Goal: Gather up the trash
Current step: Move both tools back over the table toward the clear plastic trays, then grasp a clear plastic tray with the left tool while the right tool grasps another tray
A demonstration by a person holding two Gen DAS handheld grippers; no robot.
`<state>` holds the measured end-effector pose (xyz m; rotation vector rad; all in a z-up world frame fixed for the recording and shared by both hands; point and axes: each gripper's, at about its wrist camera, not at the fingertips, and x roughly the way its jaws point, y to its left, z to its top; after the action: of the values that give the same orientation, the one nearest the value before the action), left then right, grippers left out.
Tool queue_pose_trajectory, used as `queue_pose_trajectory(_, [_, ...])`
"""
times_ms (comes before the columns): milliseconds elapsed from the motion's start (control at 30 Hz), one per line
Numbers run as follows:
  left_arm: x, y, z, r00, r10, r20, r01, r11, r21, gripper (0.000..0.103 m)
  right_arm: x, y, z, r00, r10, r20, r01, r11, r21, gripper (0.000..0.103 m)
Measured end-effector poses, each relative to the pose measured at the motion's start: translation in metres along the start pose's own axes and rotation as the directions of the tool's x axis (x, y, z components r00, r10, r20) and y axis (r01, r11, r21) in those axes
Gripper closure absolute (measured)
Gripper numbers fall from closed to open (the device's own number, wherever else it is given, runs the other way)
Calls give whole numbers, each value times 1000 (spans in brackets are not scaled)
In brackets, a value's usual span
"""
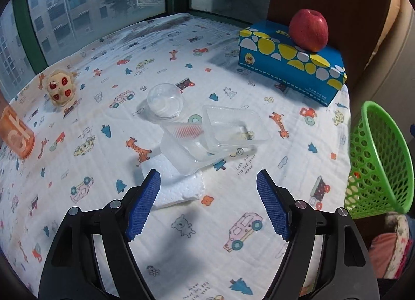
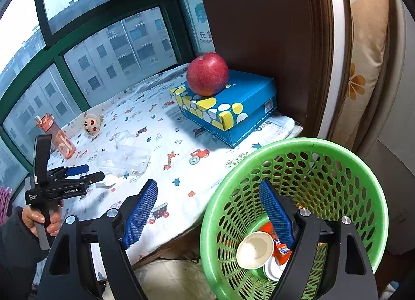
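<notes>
Plainly, "GenRobot.AI" marks the left tool [image 2: 85, 172]; both tools gape, right tool [image 2: 207, 211] included.

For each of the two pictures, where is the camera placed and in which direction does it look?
Left wrist: sits on the left gripper, looks down over the table at the clear plastic containers; only its own open jaws show.
Right wrist: sits on the right gripper, looks down at the green basket beside the table; its open jaws, the left gripper and the hand holding it show.
Shared: apple on the blue box, orange bottle, containers, basket.

The orange bottle [image 1: 16, 135] is cut off by the left edge.
</notes>
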<state>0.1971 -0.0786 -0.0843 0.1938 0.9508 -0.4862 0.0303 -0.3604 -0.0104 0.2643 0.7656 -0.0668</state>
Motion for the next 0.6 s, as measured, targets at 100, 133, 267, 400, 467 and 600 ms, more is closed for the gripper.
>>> queue_pose_trajectory(100, [8,3,4,999,-30,-15,31,997,64,26,11,7,4,1000,13,-16,-13,1000,-7,24])
queue_pose_trajectory(133, [11,4,5,999,-30,-18,32,996,87,25,15,9,6,1000,17,-24,-17,1000,-9,24])
queue_pose_trajectory(267, [19,10,10,999,-44,-23,47,988,145,25,30,19,13,998,37,-52,-39,999,-37,24])
queue_pose_trajectory(400, [23,12,14,997,-75,-23,79,974,210,25,48,33,23,994,66,-85,-75,993,-97,23])
queue_pose_trajectory(467, [26,13,16,996,-88,-30,93,969,231,25,57,41,28,992,75,-101,-88,988,-130,23])
queue_pose_trajectory(600, [27,17,19,990,-141,-18,142,958,251,25,71,54,35,989,82,-121,-104,978,-182,21])
